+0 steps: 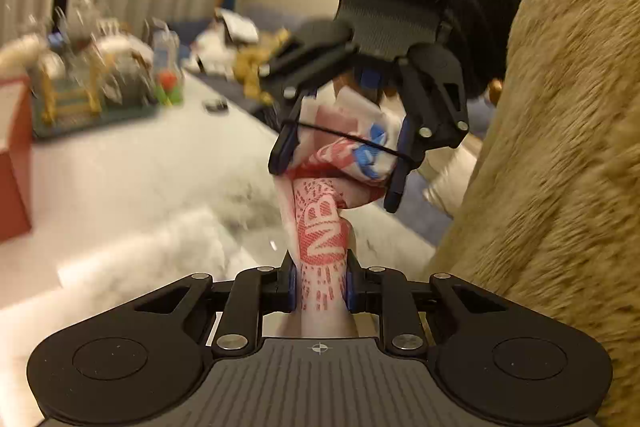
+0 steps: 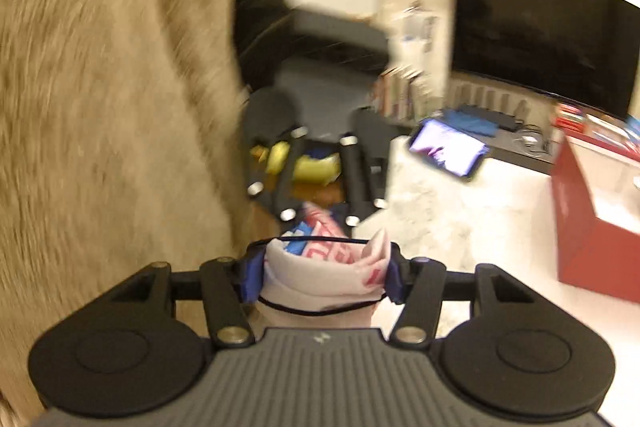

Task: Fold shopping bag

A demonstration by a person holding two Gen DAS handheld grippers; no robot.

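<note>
The shopping bag [image 1: 324, 227], white with red print and blue patches, is bunched into a thick twisted bundle held in the air between both grippers. In the left wrist view my left gripper [image 1: 322, 287] is shut on the narrow rolled end. My right gripper [image 1: 336, 183] faces it from above and grips the bulkier end. A thin black cord [image 1: 348, 143] stretches across its fingers. The right wrist view shows the bag [image 2: 320, 275] wedged between the blue pads of my right gripper [image 2: 322, 279]. The left gripper [image 2: 320, 217] sits just beyond, blurred.
Below lies a white marble table [image 1: 140, 187]. It carries a red box [image 2: 592, 227], a lit tablet [image 2: 446, 147] and a cluttered dish rack [image 1: 92, 79]. A person's furry beige garment [image 1: 560, 187] fills one side. A dark TV [image 2: 540, 35] stands behind.
</note>
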